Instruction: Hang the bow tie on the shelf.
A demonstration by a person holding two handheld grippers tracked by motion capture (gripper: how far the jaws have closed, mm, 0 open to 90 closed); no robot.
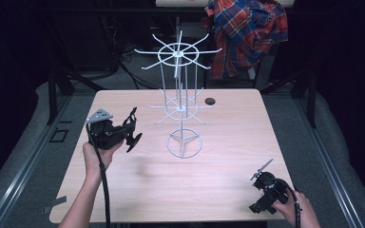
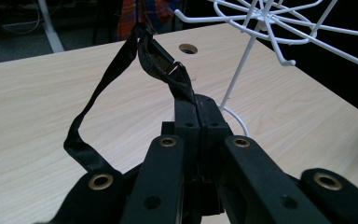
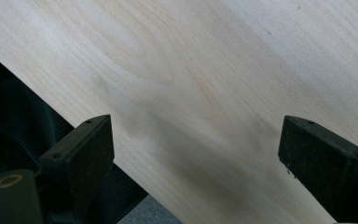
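The left claw (image 2: 199, 109) pinches a black strap (image 2: 161, 60), the white wire rack (image 2: 279, 28) just ahead to its right

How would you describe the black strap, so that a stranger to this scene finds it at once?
Start at the wooden table and its white wire rack. To the rack's left, the left gripper is shut on the black strap, a thin dark band with a buckle. It hangs in a loop, unlike the rack's stiff white wires.
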